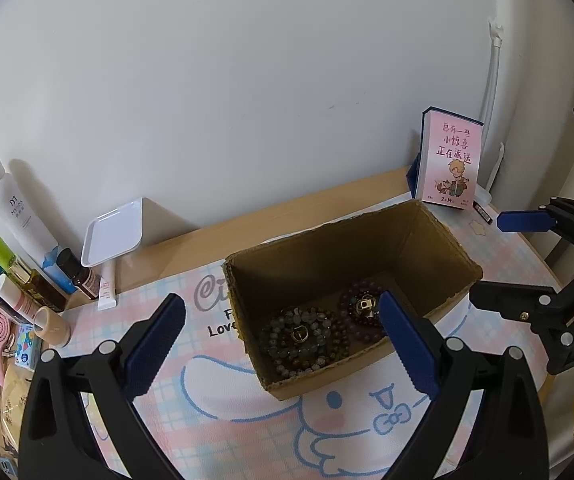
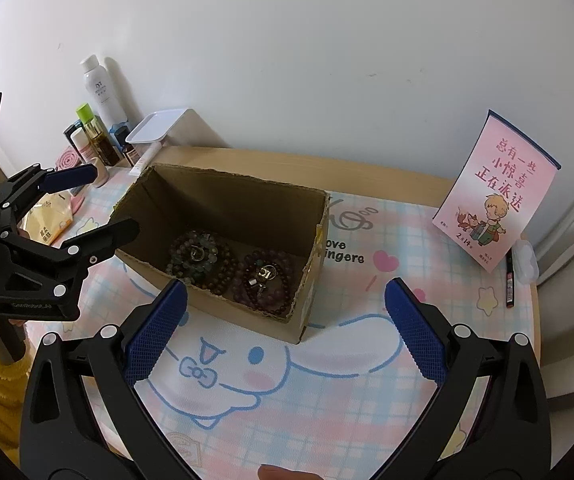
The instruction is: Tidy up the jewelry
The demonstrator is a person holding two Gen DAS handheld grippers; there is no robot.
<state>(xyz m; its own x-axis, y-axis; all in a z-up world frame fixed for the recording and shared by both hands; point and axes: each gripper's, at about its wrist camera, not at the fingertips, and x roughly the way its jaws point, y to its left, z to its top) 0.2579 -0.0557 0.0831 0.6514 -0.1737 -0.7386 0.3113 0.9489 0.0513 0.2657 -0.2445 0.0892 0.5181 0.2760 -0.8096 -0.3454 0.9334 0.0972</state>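
Both tools hover spread wide and empty, the left tool point(image 1: 283, 344) just short of the cardboard box point(image 1: 439, 240) on the counter point(image 1: 287, 216), the right tool point(image 2: 287, 332) facing it from the other side. Down on the box floor lie two coiled bundles, greenish-brown bead bracelets point(image 2: 199, 258) beside dark purple bead bracelets point(image 2: 265, 286), each with a small metal charm on top. They look light, floppy and slippery, so a pinch across a bunched loop seems safer than grabbing one bead.

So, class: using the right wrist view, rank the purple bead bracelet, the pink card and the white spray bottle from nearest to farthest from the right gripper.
1. purple bead bracelet, in the box, just ahead of the right gripper.
2. pink card, far right, against the wall.
3. white spray bottle, back left.
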